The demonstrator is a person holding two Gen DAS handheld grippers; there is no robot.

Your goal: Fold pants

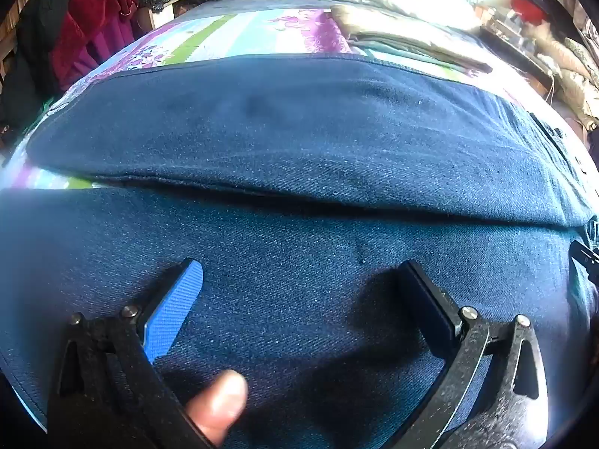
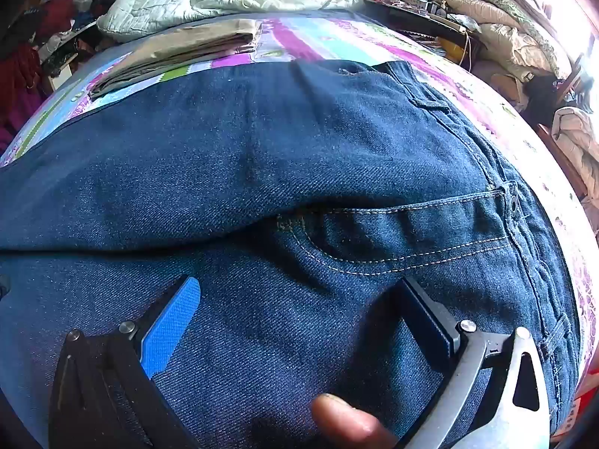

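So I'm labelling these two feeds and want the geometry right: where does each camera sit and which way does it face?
Left wrist: sits on the left gripper, facing across the pant legs of the jeans on the bed; open jaws and a fingertip show.
Right wrist: sits on the right gripper, facing the jeans' waistband and pocket; open jaws and a fingertip show.
Shared: the jeans, the striped bedspread, the folded tan garment.

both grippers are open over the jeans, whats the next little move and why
Probably lower both and pinch the near denim edge. The left gripper and right gripper hover open above the jeans, holding nothing, and the legs still lie side by side, unfolded.
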